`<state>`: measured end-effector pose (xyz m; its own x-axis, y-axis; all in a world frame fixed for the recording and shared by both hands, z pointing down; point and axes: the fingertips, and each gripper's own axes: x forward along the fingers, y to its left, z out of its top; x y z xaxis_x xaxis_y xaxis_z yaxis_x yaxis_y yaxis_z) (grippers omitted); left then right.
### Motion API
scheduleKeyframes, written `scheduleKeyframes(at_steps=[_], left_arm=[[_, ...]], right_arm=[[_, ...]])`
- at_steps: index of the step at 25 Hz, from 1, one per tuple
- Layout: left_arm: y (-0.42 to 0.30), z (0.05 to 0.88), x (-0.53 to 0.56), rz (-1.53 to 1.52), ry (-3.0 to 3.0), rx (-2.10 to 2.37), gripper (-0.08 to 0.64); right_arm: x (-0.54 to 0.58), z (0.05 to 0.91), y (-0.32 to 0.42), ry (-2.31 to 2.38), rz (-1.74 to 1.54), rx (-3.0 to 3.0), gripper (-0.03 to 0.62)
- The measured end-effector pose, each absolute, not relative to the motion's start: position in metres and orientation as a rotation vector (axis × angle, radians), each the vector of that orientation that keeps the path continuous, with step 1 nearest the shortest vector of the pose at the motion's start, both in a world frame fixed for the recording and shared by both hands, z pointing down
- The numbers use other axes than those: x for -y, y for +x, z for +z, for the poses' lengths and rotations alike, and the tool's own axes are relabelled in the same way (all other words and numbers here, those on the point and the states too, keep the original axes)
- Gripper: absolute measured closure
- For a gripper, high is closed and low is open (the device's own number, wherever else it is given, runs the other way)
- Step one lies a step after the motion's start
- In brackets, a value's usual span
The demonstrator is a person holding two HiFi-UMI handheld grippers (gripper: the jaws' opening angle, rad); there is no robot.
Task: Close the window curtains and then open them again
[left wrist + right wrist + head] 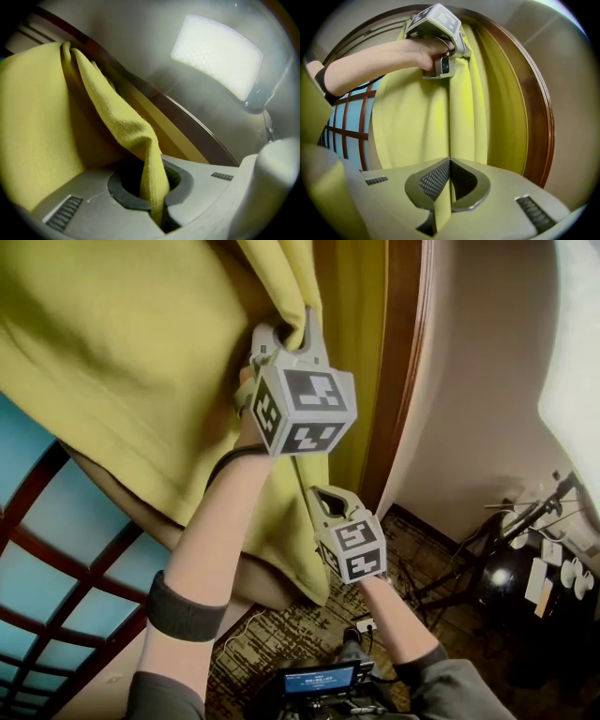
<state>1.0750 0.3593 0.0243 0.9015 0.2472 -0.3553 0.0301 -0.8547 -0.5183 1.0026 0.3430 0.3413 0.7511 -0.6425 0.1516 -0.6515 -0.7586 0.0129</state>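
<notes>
The yellow curtain [141,362] hangs gathered against the brown wooden window frame [403,371]. My left gripper [286,334] is up high, shut on a fold of the curtain's edge; in the left gripper view the cloth [126,126] runs down between the closed jaws of the left gripper [158,168]. Lower and a little to the right, my right gripper [328,501] is shut on the same curtain edge. In the right gripper view a strip of curtain [440,206] sits pinched in the right gripper [450,161], with the left gripper [436,28] above.
Blue window panes behind a brown lattice [56,549] show at the lower left. A beige wall [478,381] stands to the right of the frame. On the patterned carpet [281,634] lie cables and stands [506,549], and a small screen [319,679] sits near my body.
</notes>
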Motion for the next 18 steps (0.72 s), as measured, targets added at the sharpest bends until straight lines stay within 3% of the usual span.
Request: scheduleKeyframes(at_steps=[10, 18], left_arm=[[1.154, 0.040, -0.445, 0.466, -2.582, 0.390, 0.560], [1.140, 0.051, -0.429, 0.464, -2.622, 0.380, 0.560]], right_arm=[[-0.412, 0.337, 1.036, 2.937, 0.208, 0.939, 0.578], [-0.412, 0.338, 1.032, 2.941, 0.221, 0.942, 0.578]])
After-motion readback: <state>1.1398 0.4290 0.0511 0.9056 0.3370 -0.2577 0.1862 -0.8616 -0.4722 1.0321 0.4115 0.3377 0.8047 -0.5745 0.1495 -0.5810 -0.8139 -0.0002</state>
